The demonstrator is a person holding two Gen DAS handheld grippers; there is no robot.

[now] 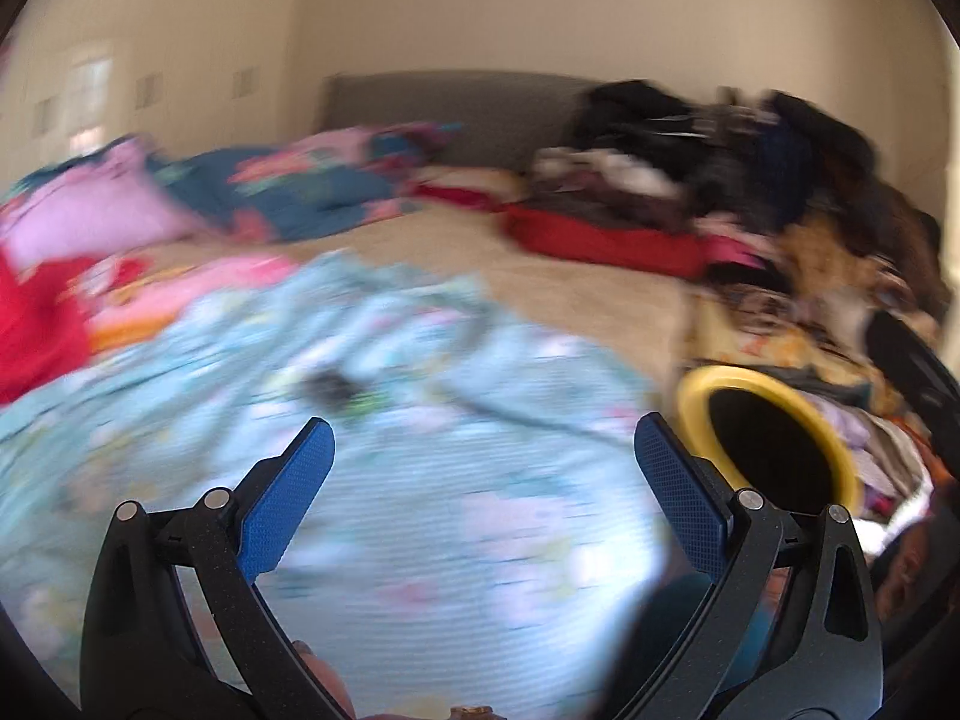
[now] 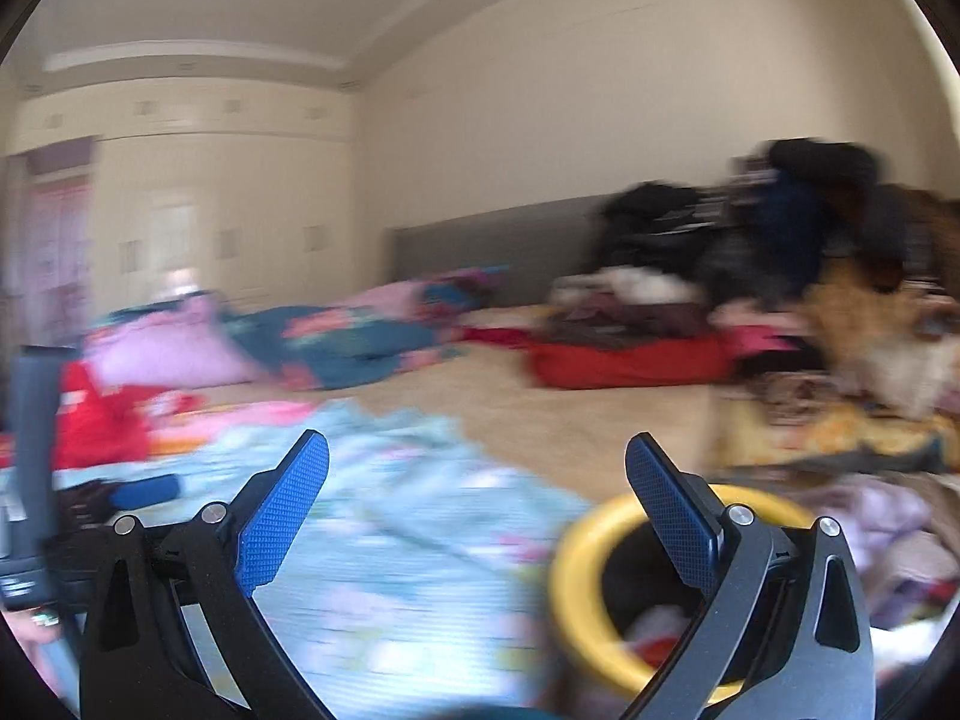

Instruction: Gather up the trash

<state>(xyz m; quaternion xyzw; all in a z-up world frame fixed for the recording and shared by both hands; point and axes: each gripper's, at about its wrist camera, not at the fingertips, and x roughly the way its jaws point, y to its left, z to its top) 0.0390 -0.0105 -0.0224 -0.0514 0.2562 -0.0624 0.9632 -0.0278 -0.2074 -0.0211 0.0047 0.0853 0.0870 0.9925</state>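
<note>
A cluttered bedroom, both views heavily blurred. The left gripper [image 1: 483, 441], black with 2 blue textured pads, hangs over the bed with its jaws spread wide and nothing between them; part of a hand [image 1: 327, 681] shows at the bottom edge behind it. The right gripper [image 2: 477, 453], of the same build, likewise has its jaws released and wide apart, holding nothing. Below both lies a crumpled pale blue floral bedsheet [image 1: 420, 420] covering the near part of the bed, with a small dark smudge on it that is too blurred to identify. To the right of the sheet stands a round bin with a bright yellow rim and black interior [image 2: 576, 570]; in the right wrist view the right jaw overlaps its opening, and some pale and red scraps, indistinct, lie inside. In the left wrist view the same bin sits just beyond the right jaw. Bare beige bed cover [image 1: 576, 276] stretches behind the sheet toward a grey padded headboard [image 1: 456, 108]. On the far left of the bed lie a pink and dark blue patterned quilt [image 1: 288, 186] and a bright red cloth [image 1: 36, 324]. On the right rises a tall heap of dark clothes [image 1: 720, 144] resting over a flat red fabric piece [image 1: 606, 240]. Cream wardrobe doors [image 2: 198, 222] line the far wall. In the right wrist view, the other gripper's dark body shows at the left edge.
</note>
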